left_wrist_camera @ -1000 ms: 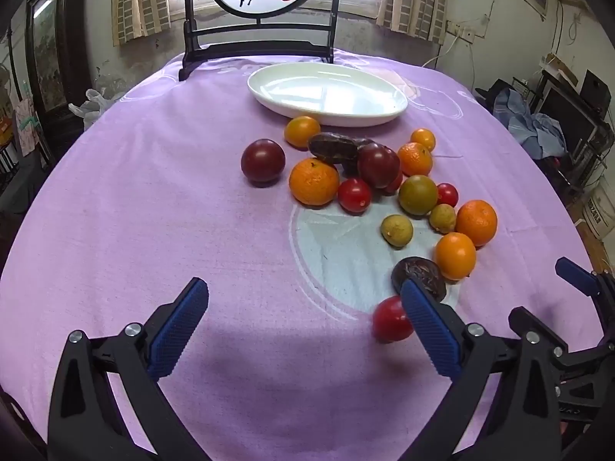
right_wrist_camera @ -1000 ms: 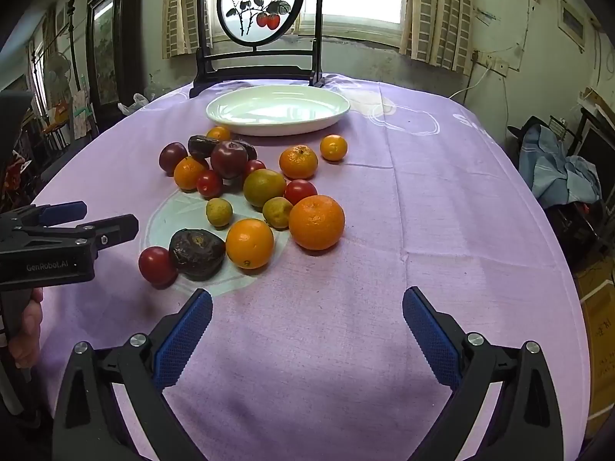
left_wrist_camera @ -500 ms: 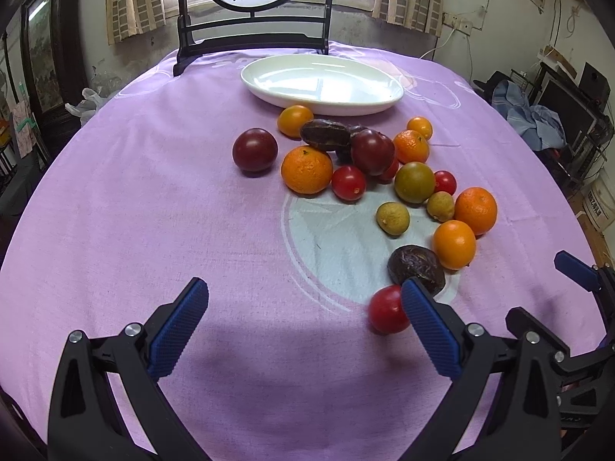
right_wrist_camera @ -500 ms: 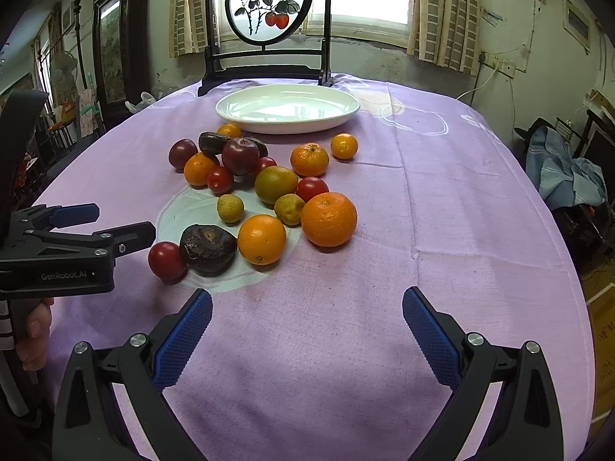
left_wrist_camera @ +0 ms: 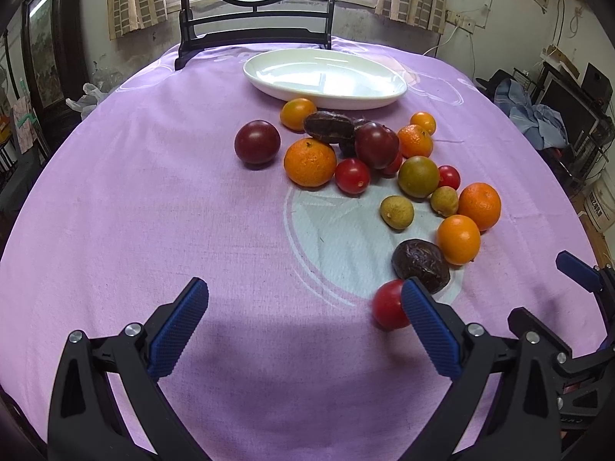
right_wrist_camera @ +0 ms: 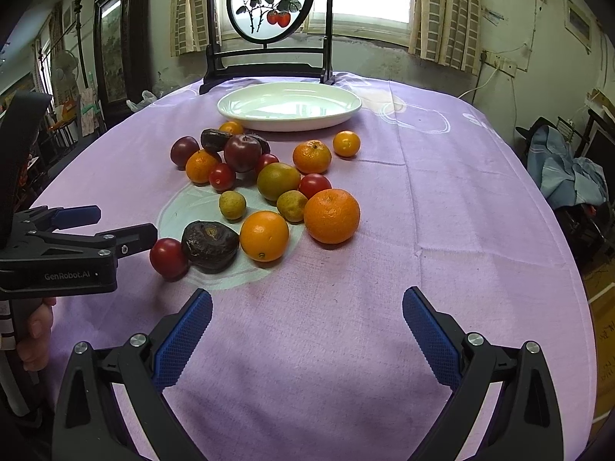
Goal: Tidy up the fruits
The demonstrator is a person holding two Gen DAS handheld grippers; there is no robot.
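Several fruits lie loose on the purple tablecloth: oranges [left_wrist_camera: 309, 161], red tomatoes [left_wrist_camera: 388, 304], dark plums [left_wrist_camera: 257, 141], wrinkled passion fruits [left_wrist_camera: 421, 266] and small green fruits [left_wrist_camera: 397, 211]. An empty white oval plate [left_wrist_camera: 324, 77] stands behind them. My left gripper [left_wrist_camera: 303, 324] is open and empty, low over the cloth, its right finger beside the nearest red tomato. My right gripper [right_wrist_camera: 307, 330] is open and empty, in front of the pile; the big orange [right_wrist_camera: 331, 216] lies ahead of it. The left gripper also shows in the right wrist view [right_wrist_camera: 119, 226].
A black-framed round screen with painted persimmons [right_wrist_camera: 269, 0] stands behind the plate [right_wrist_camera: 288, 105]. The table edge curves down at right, where clothes and clutter [right_wrist_camera: 569, 169] lie. A dark cabinet [right_wrist_camera: 115, 46] stands at the left.
Both grippers have moved forward toward the fruit pile, which looks closer and larger. Both stay open. No fruit has moved.
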